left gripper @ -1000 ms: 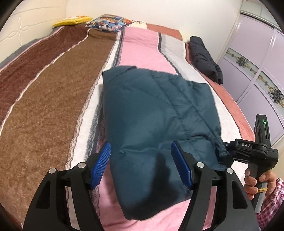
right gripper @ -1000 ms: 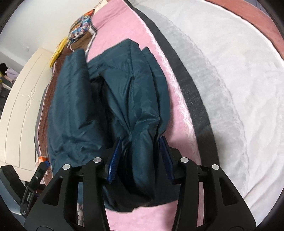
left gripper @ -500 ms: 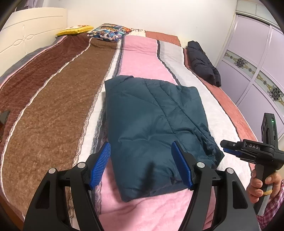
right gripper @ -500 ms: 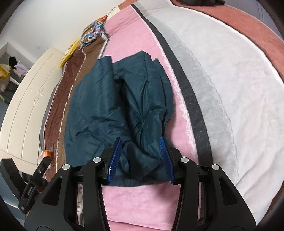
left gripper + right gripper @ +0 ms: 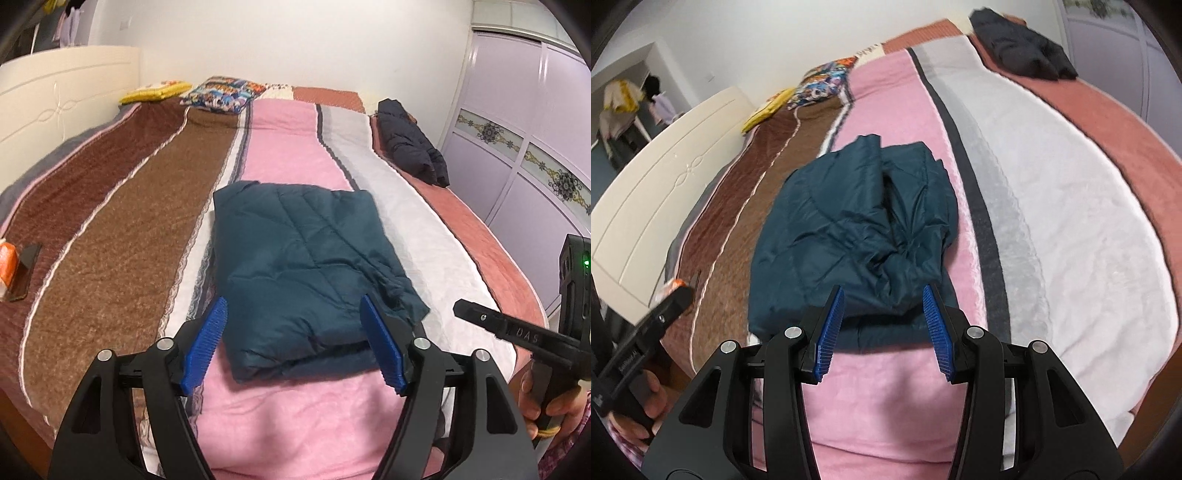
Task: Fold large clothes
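Note:
A teal quilted jacket (image 5: 306, 258) lies folded into a thick rectangle on the pink stripe of the bed (image 5: 288, 147). Its bunched edge faces the right wrist view (image 5: 849, 229). My left gripper (image 5: 293, 301) hovers above the jacket's near edge, clear of it. Its jaws are opening wider, with nothing between the blue pads. My right gripper (image 5: 883, 290) also hangs above the near edge, half open and holding nothing. Each gripper shows in the other's view, the right one (image 5: 517, 328) with a hand on its handle and the left one (image 5: 665, 314).
A dark jacket (image 5: 410, 151) lies at the bed's far right edge. Pillows (image 5: 221, 92) sit by the far wall, a cream headboard (image 5: 55, 96) runs along the left, and lilac wardrobe doors (image 5: 517, 129) stand on the right. A phone and an orange item (image 5: 22, 266) lie at left.
Both grippers have drawn back and risen away from the jacket. The right jaws straddled its bunched edge before and now stand clear. The jacket lies still.

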`<state>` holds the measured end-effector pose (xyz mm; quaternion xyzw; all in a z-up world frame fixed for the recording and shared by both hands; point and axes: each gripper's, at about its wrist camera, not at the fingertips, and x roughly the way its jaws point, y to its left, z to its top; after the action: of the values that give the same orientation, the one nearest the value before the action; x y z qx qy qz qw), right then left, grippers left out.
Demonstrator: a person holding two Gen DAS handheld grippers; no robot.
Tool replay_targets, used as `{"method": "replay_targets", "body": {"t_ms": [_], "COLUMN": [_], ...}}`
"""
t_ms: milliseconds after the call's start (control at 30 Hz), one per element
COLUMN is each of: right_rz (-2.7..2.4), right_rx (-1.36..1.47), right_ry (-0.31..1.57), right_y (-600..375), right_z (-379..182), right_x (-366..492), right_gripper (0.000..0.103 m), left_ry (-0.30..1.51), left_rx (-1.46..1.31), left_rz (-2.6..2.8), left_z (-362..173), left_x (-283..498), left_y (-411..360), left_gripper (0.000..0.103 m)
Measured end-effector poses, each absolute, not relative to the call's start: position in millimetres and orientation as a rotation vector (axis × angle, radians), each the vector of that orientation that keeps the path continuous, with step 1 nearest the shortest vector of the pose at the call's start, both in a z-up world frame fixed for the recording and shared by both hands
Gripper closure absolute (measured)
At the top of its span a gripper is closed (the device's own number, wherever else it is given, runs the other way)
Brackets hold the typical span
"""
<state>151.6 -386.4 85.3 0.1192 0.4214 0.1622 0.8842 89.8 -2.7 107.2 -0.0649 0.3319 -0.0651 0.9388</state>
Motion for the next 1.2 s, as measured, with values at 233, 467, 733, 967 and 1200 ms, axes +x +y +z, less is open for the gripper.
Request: {"method": "replay_targets", "body": {"t_ms": [233,467,733,967,1200], "right_rz": [0.344,0.307,0.242,0.243,0.233], "right_rx": [0.168,0.068,0.029,0.008,-0.003], "right_ry": [0.822,0.823,0.825,0.866,0.908], "right_y": [-378.2,-365.6,-358.0,-356.6,-357.4], "right_z": [90.7,78.4,54.6,32.2,19.2], "right_x": [110.5,76.2,65.2,59.6,60.5], "right_gripper": [0.05,0.05,0.05,0.05,0.05], "left_ry": [0.652,0.674,0.713,0.809,0.839], "left_rx": [-0.097,-0.099,-0.08,-0.082,-0.069], "left_rz": [-0.135,-0.083,-0.016,0.027,0.049], "left_z": [112.0,99.8,77.1,44.4,33.2], "left_x": [55.0,27.1,13.8,11.8,13.2], "left_y": [-29.5,-44.8,-49.3,-51.6,-56.2], "left_gripper": [0.031,0.031,0.03,0.031,0.031]}}
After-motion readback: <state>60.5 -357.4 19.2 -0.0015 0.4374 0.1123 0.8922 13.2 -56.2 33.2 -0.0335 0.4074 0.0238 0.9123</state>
